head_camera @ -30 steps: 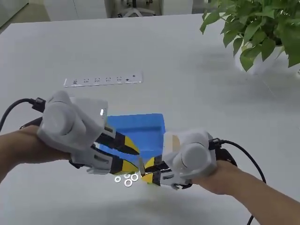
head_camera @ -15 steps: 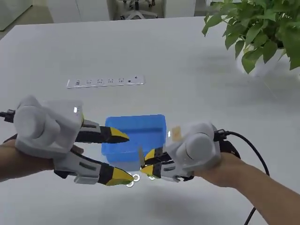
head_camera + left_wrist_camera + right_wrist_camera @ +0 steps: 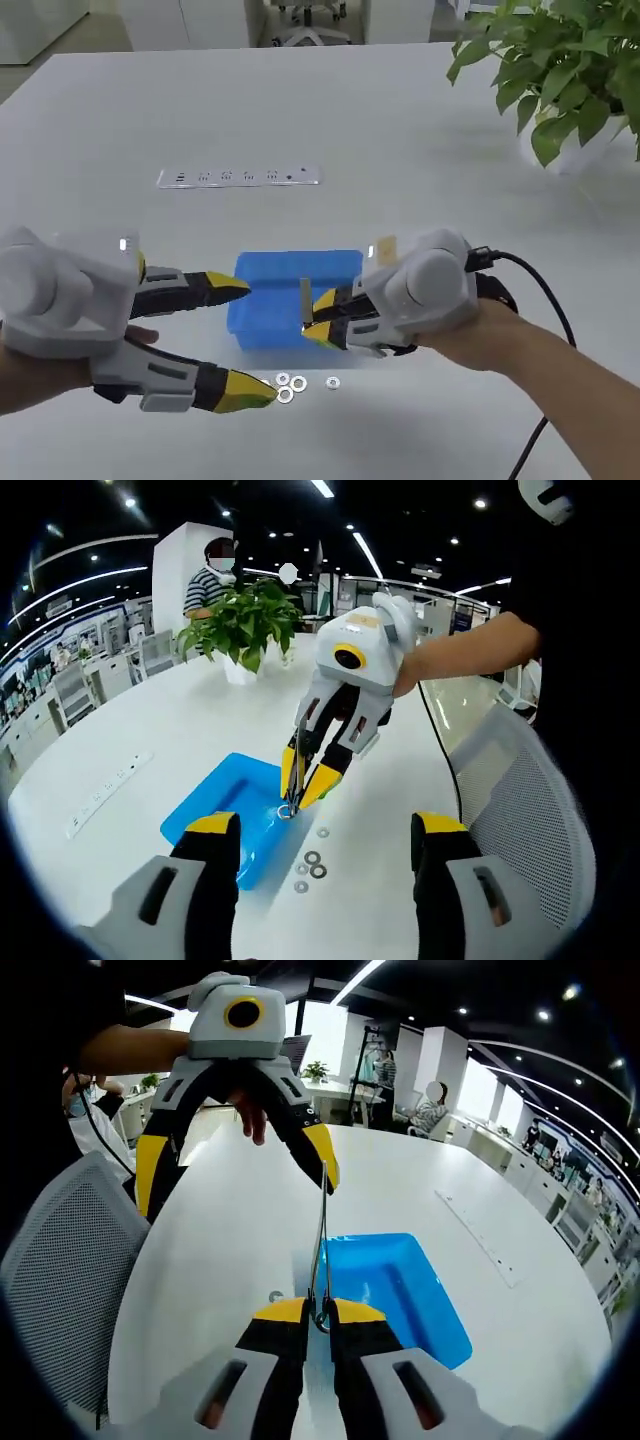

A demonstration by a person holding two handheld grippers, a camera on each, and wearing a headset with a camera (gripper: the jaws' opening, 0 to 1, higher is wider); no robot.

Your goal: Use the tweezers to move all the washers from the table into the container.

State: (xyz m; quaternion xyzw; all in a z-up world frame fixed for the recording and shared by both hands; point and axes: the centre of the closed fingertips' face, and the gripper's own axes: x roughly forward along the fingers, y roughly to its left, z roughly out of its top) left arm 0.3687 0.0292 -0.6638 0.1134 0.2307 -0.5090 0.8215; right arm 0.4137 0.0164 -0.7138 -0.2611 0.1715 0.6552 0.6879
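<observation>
Right gripper (image 3: pixel 318 325): we see it clamped on the tweezers (image 3: pixel 321 1250).
Left gripper (image 3: pixel 245 340): we see its jaws spread wide, holding nothing.
Washers (image 3: pixel 292 384): on the table (image 3: pixel 420 150), just before the blue container (image 3: pixel 290 272).

Open-plan office. A large white table (image 3: pixel 400 130) spans the head view. A white power strip (image 3: pixel 238 177) lies left of centre, and a leafy potted plant (image 3: pixel 560 70) stands at upper right. Chair bases (image 3: pixel 300 15) show beyond the far edge, top centre. In the left gripper view a dark ceiling carries strip lights (image 3: pixel 322 488), a white pillar (image 3: pixel 180 570) rises at upper left, and a grey mesh chair (image 3: pixel 520 800) occupies the lower right. Desks (image 3: pixel 545 1175) recede at the right of the right gripper view.
</observation>
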